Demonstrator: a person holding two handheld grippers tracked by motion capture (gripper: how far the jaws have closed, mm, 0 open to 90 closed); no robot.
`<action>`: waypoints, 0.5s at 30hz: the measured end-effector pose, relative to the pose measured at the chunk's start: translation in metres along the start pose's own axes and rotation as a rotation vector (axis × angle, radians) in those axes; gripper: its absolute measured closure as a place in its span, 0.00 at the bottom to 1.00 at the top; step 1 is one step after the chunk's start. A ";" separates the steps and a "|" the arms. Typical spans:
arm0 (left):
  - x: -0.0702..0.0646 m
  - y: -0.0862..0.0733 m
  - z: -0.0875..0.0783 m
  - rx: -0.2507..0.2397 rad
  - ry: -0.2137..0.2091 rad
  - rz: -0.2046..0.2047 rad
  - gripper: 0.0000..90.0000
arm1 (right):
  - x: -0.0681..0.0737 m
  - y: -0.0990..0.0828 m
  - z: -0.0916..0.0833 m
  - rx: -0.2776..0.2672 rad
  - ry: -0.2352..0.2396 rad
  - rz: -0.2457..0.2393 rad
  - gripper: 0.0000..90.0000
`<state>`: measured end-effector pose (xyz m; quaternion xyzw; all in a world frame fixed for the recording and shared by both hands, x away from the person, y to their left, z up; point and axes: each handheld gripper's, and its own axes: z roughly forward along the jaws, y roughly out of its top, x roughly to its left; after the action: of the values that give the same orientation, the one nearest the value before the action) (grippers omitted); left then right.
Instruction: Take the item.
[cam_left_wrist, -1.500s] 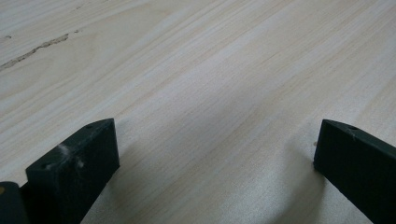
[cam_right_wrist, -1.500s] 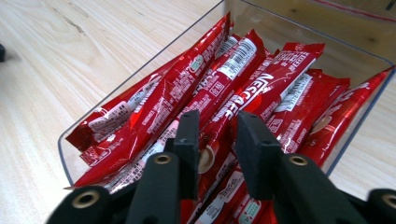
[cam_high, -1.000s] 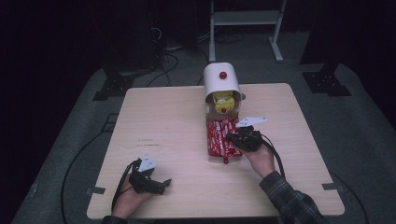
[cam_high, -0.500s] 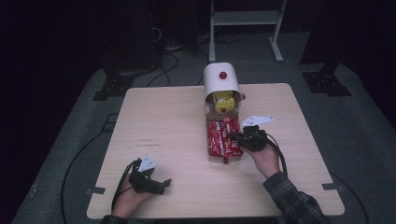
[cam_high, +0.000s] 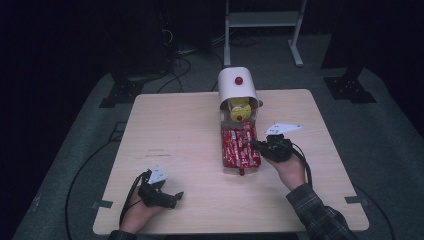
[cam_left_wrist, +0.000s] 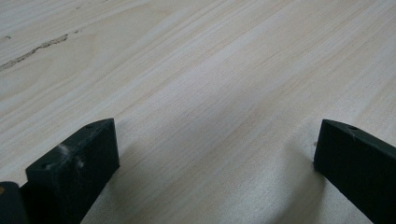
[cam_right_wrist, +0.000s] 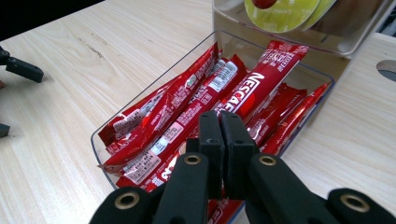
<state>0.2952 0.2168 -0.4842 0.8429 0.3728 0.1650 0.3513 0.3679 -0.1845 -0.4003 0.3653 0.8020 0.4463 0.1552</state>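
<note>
A clear tray (cam_high: 223, 167) holds several red Nescafe sachets (cam_high: 239, 145) in the middle of the table. At its far end stands a white domed dispenser (cam_high: 236, 87) with a red knob and yellow items (cam_high: 239, 107) inside. My right gripper (cam_high: 255, 145) hovers at the tray's right edge. In the right gripper view its jaws (cam_right_wrist: 220, 122) are pressed shut just above the sachets (cam_right_wrist: 187, 102), and nothing visible lies between them. My left gripper (cam_high: 176, 199) rests open near the front left. In the left gripper view it (cam_left_wrist: 215, 149) has only bare wood between its jaws.
The light wooden table (cam_high: 175, 130) has bare room on its left half and along the right side. A white metal stand (cam_high: 262, 20) is on the dark floor behind it. Cables trail from both grippers.
My right gripper has shifted slightly to the right at the tray's edge, its grey plate turning with it. The left gripper has stayed put.
</note>
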 end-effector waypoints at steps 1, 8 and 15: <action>0.000 0.000 0.000 0.000 0.000 0.000 0.00 | -0.001 0.000 -0.001 -0.003 -0.001 -0.003 0.97; 0.000 0.000 0.000 0.002 0.000 0.002 0.00 | -0.005 -0.002 -0.010 -0.011 -0.010 -0.003 0.97; 0.000 0.000 0.000 -0.001 -0.001 -0.001 0.00 | -0.008 -0.004 -0.019 -0.021 -0.019 0.004 0.97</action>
<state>0.2952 0.2167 -0.4842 0.8425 0.3732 0.1647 0.3518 0.3606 -0.2032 -0.3938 0.3695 0.7950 0.4516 0.1660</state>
